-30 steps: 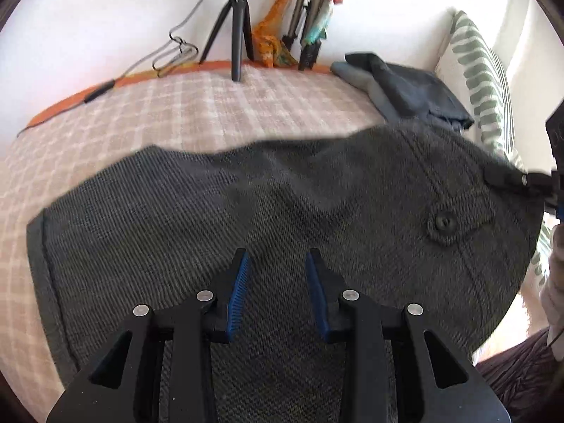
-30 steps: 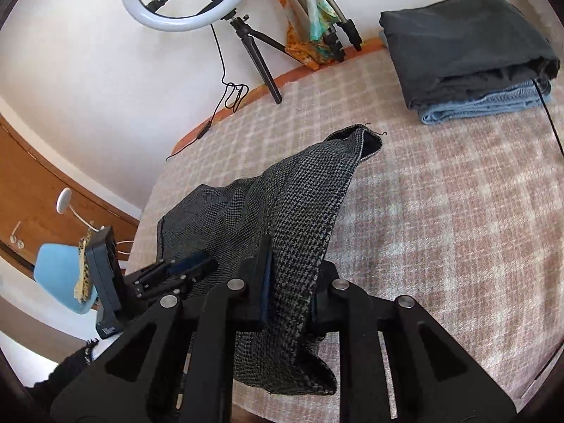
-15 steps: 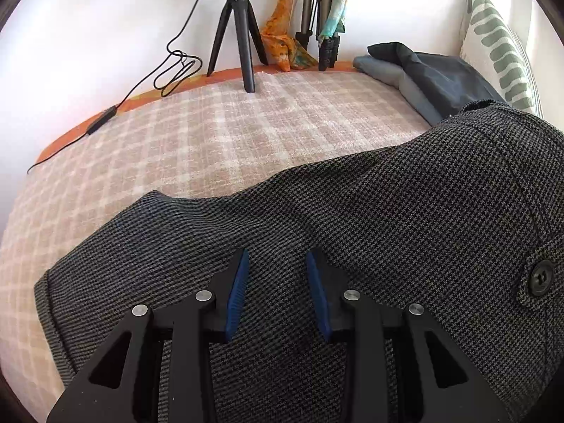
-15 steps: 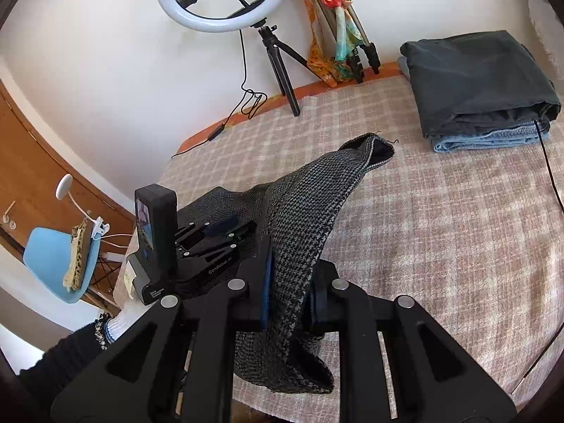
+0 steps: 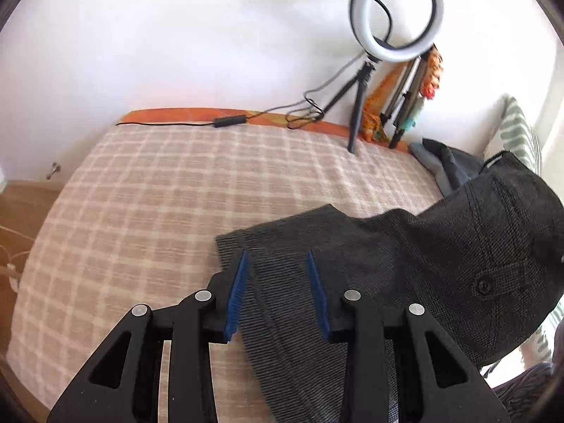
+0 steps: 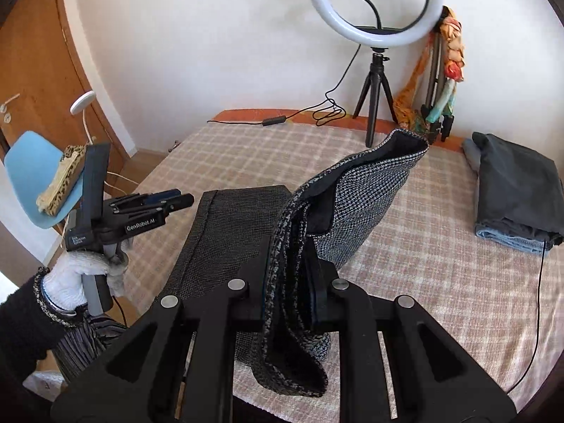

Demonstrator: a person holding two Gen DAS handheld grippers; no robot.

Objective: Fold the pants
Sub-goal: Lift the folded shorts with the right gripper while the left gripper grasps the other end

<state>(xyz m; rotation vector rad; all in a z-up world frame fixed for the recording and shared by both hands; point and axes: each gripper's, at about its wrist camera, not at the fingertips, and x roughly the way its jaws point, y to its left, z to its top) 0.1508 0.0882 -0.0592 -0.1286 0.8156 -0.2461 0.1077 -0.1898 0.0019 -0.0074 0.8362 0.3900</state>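
Dark grey houndstooth pants (image 5: 405, 264) lie partly on the checked bed cover (image 5: 158, 194). My right gripper (image 6: 287, 250) is shut on the waist end of the pants (image 6: 366, 190) and holds it lifted off the bed, the fabric draping down. The leg part (image 6: 229, 232) lies flat on the bed. My left gripper (image 5: 276, 271) is open and empty, just above the leg end of the pants near their left edge. It also shows in the right wrist view (image 6: 169, 201), held by a gloved hand at the bed's left side.
A stack of folded clothes (image 6: 514, 194) lies at the right of the bed. A ring light on a tripod (image 6: 375, 35), its cable and colourful items stand at the far edge by the wall. A striped pillow (image 5: 518, 134) is at the right. A blue chair (image 6: 38, 176) stands left of the bed.
My left gripper has drawn back to the left, off the middle of the pants to their leg end. My right gripper has raised the waist end higher and swung it over.
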